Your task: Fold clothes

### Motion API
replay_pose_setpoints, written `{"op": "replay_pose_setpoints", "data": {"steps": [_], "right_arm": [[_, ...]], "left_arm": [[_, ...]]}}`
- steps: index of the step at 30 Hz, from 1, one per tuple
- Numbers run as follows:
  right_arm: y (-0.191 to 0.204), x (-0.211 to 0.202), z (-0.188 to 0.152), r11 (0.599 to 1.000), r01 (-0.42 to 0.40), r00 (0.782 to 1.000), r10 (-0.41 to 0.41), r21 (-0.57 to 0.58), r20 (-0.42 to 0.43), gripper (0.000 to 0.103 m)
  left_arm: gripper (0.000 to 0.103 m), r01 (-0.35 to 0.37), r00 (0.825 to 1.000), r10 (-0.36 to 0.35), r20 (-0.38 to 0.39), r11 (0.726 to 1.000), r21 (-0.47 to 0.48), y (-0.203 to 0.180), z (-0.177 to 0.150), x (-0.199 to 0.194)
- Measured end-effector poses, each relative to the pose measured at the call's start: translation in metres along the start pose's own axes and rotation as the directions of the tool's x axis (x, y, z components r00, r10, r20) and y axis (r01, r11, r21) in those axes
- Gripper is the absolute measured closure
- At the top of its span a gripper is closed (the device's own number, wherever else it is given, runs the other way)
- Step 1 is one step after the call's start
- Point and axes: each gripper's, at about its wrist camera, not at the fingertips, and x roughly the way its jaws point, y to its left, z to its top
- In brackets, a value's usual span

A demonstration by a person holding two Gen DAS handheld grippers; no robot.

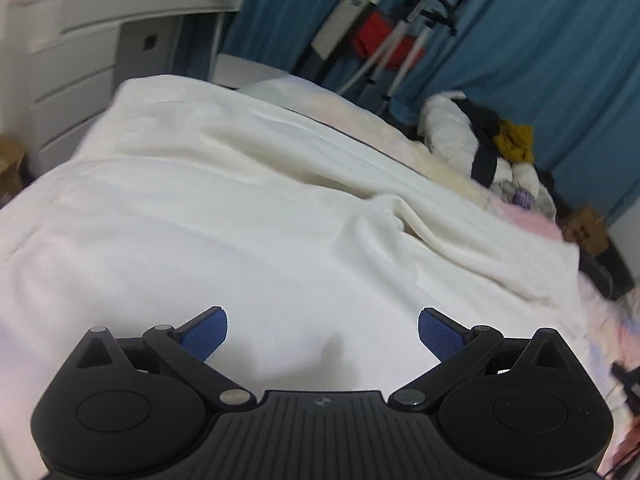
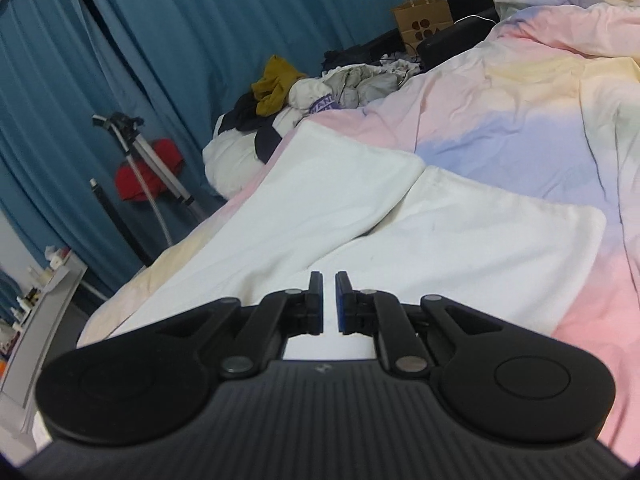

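The white garment (image 1: 248, 216) lies spread over the bed, wrinkled, with a raised fold near its middle; in the left wrist view it fills the space ahead of and beneath the left gripper (image 1: 322, 334), whose blue-padded fingers (image 1: 204, 332) stand wide apart with nothing between them, only cloth below; in the right wrist view the same garment (image 2: 320, 208) shows two broad white parts meeting in a crease, and the right gripper (image 2: 329, 300) hangs above its near part, fingers (image 2: 316, 300) drawn almost together with a thin gap, and whether any cloth is caught there I cannot tell; the garment rests on a pastel bedspread (image 2: 520, 128) of pink, yellow and blue patches; a heap of other clothes (image 2: 320, 92), white, dark and mustard, sits at the bed's far edge, well apart from both grippers; behind it hang blue curtains (image 2: 180, 40); a tripod (image 2: 152, 172) stands beside the bed with something red near it; a brown paper bag (image 2: 424, 24) stands further back; a white chest of drawers (image 1: 72, 72) stands to the left of the bed in the left wrist view.
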Motion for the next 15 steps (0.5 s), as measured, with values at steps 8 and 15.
{"op": "replay_pose_setpoints", "data": {"steps": [8,15], "right_arm": [[0.004,0.014,-0.011,0.999,0.038,0.997,-0.04,-0.036,-0.067,0.093],[-0.014,0.023,-0.01,0.992,0.12,0.99,-0.117,0.036,-0.076,0.093]], "left_arm": [[0.0,-0.107,0.992,0.092,-0.087,0.978,-0.18,0.071,0.024,-0.067],[0.0,-0.127,0.979,0.052,-0.198,0.913,-0.389,0.121,0.018,-0.072]]}}
